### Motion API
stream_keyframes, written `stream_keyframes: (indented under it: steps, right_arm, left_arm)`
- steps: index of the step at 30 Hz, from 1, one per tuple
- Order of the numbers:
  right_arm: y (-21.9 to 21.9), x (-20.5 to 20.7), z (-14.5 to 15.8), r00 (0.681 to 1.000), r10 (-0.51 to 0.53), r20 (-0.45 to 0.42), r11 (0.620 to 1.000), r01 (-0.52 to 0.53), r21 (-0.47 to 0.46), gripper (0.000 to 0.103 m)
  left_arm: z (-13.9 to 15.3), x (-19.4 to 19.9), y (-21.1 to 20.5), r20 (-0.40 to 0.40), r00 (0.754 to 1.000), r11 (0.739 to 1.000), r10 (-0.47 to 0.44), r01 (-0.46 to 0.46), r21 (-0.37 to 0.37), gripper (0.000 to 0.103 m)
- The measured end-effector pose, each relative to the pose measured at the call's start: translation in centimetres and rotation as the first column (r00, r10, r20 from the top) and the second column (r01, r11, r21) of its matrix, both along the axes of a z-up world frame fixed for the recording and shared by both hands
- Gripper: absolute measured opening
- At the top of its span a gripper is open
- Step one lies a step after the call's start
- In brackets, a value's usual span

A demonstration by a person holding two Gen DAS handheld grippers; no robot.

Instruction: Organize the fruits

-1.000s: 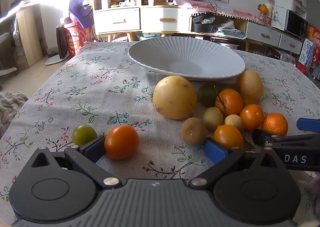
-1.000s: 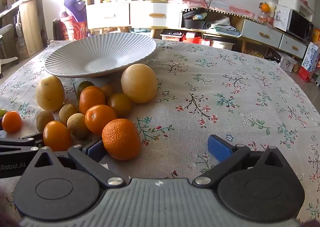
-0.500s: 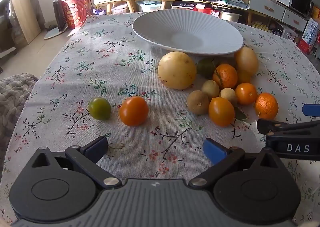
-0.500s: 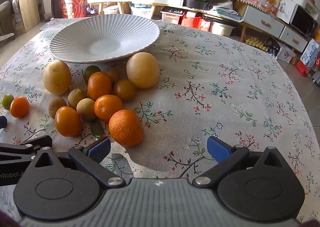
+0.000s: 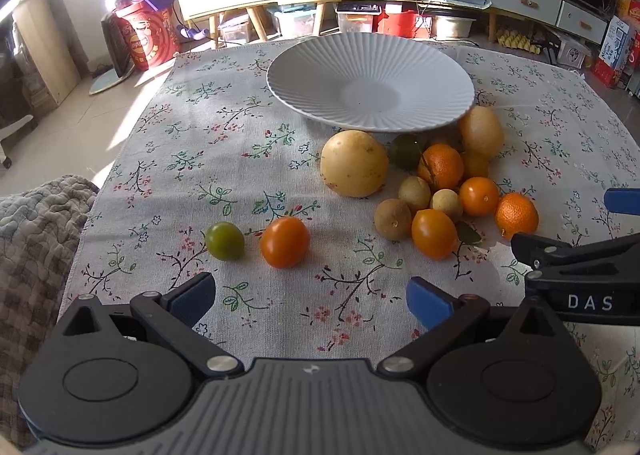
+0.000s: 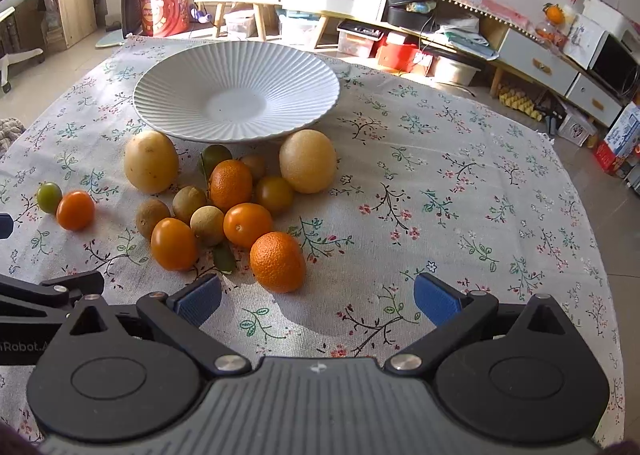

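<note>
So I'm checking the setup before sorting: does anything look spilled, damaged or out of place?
Nothing is spilled or visibly damaged. The only oddity: a small green fruit and an orange fruit sit together, apart from the main pile beside the white plate, which holds nothing. A loose leaf lies among the pile.

One white plate [image 6: 236, 99], two large yellow fruits [image 6: 151, 161], fourteen fruits in all, two open grippers [image 6: 318, 297]
</note>
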State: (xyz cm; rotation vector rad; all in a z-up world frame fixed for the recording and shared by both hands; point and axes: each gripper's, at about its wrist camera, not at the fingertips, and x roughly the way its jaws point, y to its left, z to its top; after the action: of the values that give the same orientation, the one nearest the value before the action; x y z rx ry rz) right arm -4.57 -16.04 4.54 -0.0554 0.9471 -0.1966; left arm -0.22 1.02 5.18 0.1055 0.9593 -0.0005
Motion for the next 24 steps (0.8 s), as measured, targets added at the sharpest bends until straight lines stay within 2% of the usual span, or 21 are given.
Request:
stream_keyframes:
  steps: [11, 24]
  right_arm:
    - [0.14, 0.15, -0.05, 1.0, 0.007, -0.014, 1.0, -0.007, 0.008, 0.103]
    - [0.11, 0.15, 0.13, 1.0, 0.002, -0.023, 1.0, -0.002, 0.007, 0.103]
  left_arm:
    - [0.18, 0.05, 0.39, -0.036, 0.999, 1.0, 0.008, -0.007, 0.021, 0.095]
    - [0.44, 0.03, 0.62, -0.036, 0.999, 0.999, 0.019, -0.018, 0.029, 0.095]
